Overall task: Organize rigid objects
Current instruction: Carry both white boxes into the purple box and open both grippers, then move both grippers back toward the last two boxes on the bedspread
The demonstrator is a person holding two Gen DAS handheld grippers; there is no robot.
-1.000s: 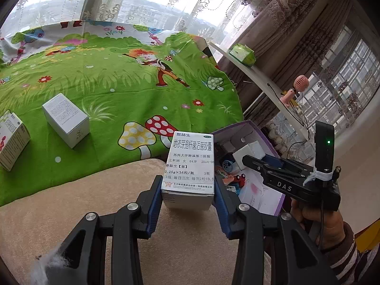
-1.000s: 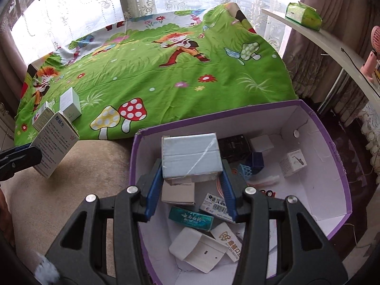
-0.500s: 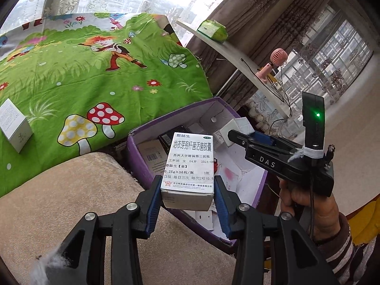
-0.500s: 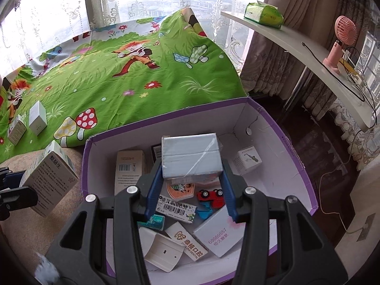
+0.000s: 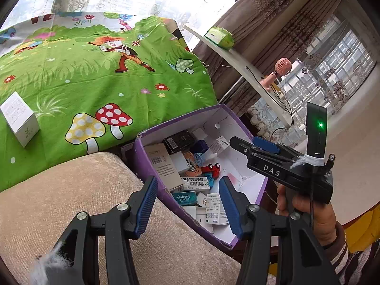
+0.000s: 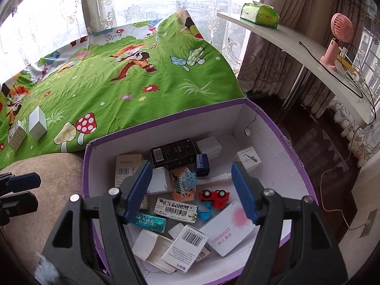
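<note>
Both tongs hang over the purple box, left tongs and right tongs spreading wider, nothing between them (small cartons heaped below).

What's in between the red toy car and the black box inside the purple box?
In the right wrist view, an orange basketball card with a little blue hoop on it lies between the red toy car and the black box.
</note>
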